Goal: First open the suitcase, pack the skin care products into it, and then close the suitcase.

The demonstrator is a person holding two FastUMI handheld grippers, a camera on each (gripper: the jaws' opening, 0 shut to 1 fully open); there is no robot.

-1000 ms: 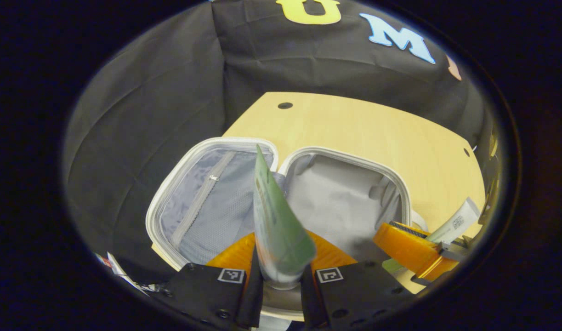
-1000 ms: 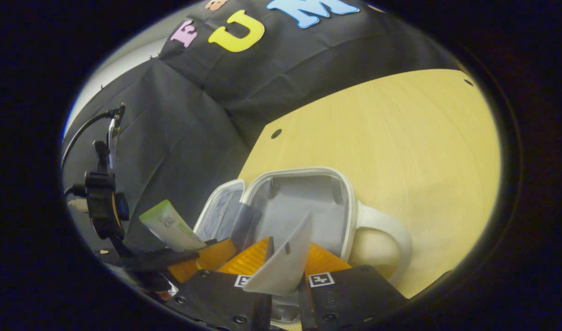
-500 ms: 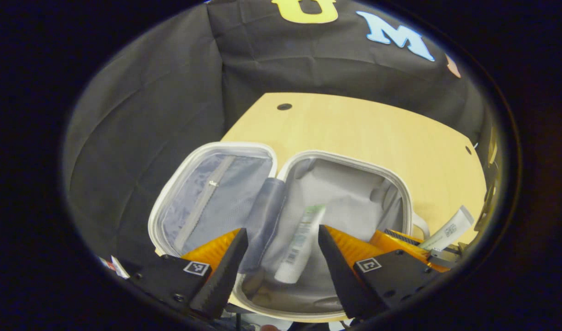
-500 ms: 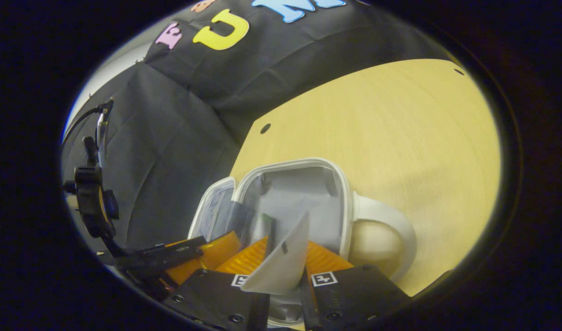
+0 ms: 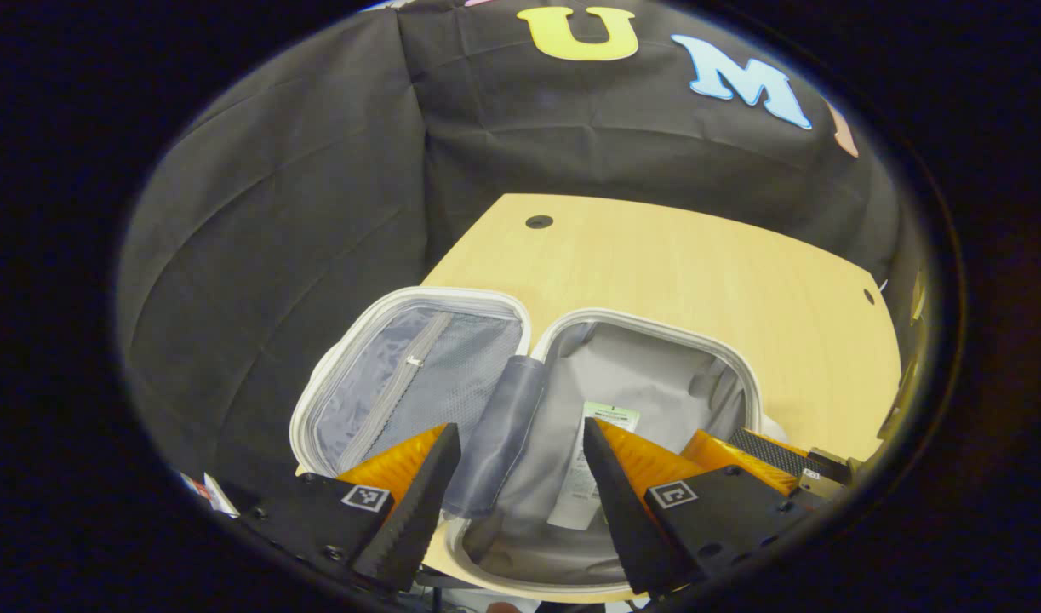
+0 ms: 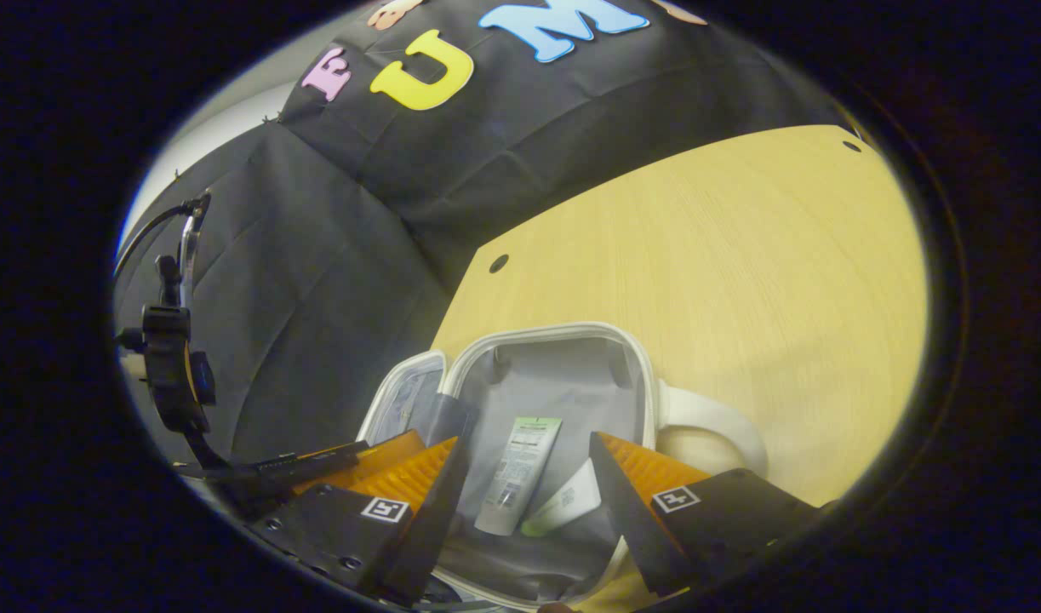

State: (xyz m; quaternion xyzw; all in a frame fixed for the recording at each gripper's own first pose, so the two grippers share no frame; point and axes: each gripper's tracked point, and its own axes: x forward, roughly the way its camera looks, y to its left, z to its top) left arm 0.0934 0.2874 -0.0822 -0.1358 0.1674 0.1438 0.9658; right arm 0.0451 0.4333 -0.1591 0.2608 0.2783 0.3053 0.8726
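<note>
Grey lining of the open suitcase now carries two tubes side by side. The left gripper and right gripper hover above it, fingers wide and empty. Packing looks done; closing the lid comes next.

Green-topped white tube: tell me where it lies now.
In the right gripper view the green-topped white tube lies inside the open white suitcase, on its grey lining, beside a smaller white tube.

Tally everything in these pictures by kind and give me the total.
Skin care tubes: 2, the green-topped tube and the white tube, both lying in the suitcase.
Suitcases: 1, the open suitcase.
Grippers: 2, left gripper, right gripper.
Tables: 1, table.
Total: 6.
</note>
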